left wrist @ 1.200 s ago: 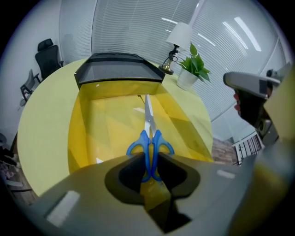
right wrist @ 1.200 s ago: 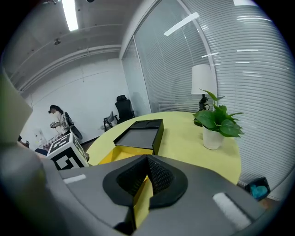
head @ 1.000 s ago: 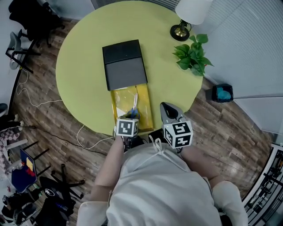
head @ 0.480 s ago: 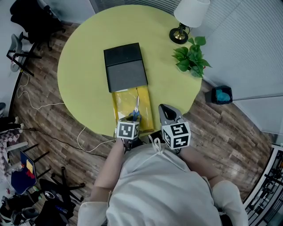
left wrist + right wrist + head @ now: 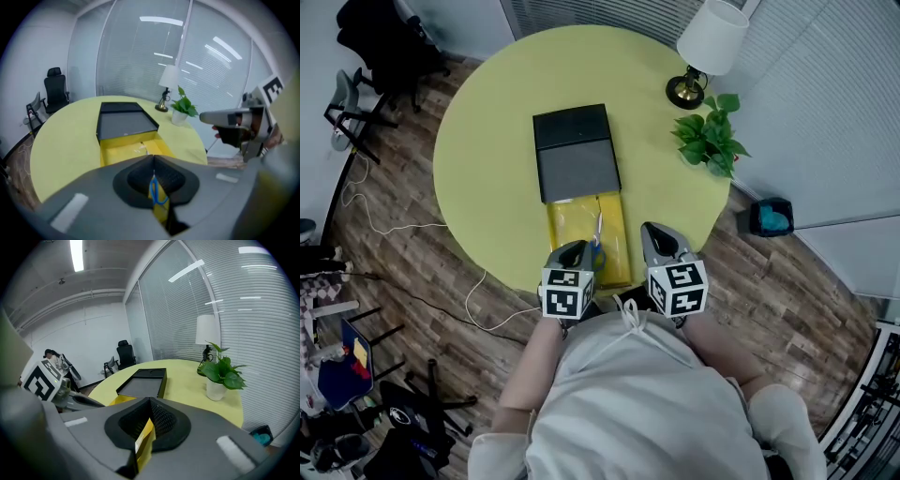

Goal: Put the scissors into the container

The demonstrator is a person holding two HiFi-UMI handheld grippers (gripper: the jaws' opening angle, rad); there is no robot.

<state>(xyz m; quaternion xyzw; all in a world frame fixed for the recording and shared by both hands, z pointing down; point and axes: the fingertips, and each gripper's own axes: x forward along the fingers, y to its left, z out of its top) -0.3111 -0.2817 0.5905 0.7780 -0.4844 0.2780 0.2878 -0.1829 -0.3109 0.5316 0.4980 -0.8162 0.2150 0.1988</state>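
A black box (image 5: 575,155) lies on the round yellow table (image 5: 487,159), with its yellow drawer (image 5: 567,220) pulled out toward me. The scissors (image 5: 598,234) lie along the drawer, blue handle nearest me. My left gripper (image 5: 579,247) has just been closing, and the blue handle loop (image 5: 157,190) now sits pinched between its shut jaws (image 5: 153,160). My right gripper (image 5: 651,229) stands at the drawer's right front corner. It is shut (image 5: 150,401) on the drawer's thin yellow wall (image 5: 145,439).
A table lamp (image 5: 705,52) and a potted plant (image 5: 711,136) stand at the table's far right edge. Office chairs (image 5: 380,37) are at the far left on the wood floor, a cable (image 5: 478,300) trails below the table, and a blue-lined bin (image 5: 772,217) sits at right.
The left gripper, over the scissors' handle before, has shut on it and risen toward the camera. The right gripper has stayed at the drawer's corner.
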